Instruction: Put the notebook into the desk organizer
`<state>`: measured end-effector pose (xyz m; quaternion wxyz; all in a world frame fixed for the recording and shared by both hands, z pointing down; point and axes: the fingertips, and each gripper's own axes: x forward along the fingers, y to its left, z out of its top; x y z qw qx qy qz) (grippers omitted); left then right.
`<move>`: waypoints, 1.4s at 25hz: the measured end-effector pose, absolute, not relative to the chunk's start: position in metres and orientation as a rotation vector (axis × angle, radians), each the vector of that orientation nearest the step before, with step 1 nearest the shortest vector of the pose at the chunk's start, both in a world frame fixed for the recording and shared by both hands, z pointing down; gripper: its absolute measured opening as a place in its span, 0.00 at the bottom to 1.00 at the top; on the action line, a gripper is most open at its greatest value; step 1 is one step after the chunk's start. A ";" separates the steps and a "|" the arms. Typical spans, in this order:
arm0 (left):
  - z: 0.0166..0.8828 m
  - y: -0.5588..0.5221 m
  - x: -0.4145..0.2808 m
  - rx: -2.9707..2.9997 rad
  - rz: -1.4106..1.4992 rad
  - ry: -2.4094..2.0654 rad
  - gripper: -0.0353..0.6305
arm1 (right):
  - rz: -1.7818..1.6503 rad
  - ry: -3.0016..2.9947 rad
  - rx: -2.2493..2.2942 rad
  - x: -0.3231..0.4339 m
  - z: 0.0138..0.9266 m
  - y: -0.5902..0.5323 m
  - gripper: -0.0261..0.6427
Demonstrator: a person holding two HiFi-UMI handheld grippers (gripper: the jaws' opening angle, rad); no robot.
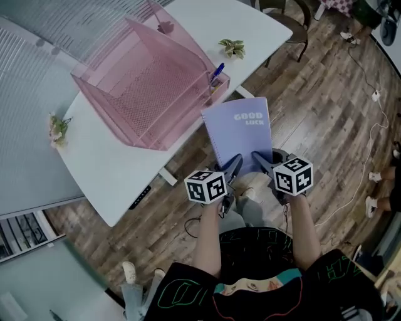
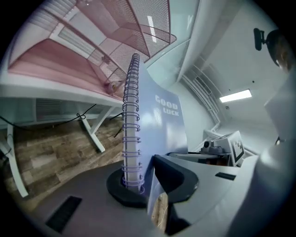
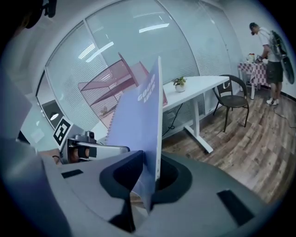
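A lilac spiral notebook (image 1: 239, 130) with "GOOD LUCK" on its cover hangs flat in the air beside the white desk (image 1: 119, 169), off its front edge. My left gripper (image 1: 232, 168) is shut on the notebook's near left corner, right at the wire spiral (image 2: 132, 120). My right gripper (image 1: 262, 162) is shut on the near right part of the notebook (image 3: 141, 125). The pink mesh desk organizer (image 1: 147, 84) stands on the desk to the notebook's upper left, with a blue pen (image 1: 217, 71) in its side cup.
A small potted plant (image 1: 233, 47) sits at the desk's far end and another sprig (image 1: 57, 128) at its left edge. A dark chair (image 1: 294, 19) stands past the desk. A person (image 3: 268, 51) stands by a table across the room. Wood floor lies under the notebook.
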<state>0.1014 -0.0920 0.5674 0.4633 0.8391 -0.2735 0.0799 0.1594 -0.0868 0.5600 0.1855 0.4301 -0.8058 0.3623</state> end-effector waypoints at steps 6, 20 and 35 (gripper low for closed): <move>0.600 -0.073 0.080 1.949 0.162 -0.691 0.13 | 1.095 -2.223 1.074 0.138 0.592 -0.073 0.12; 0.599 -0.077 0.010 1.814 -0.042 -0.739 0.11 | 1.208 -2.264 0.694 0.068 0.596 -0.092 0.13; 0.570 -0.132 -0.026 1.662 -0.378 -0.675 0.12 | 1.051 -2.424 0.753 0.042 0.573 -0.154 0.37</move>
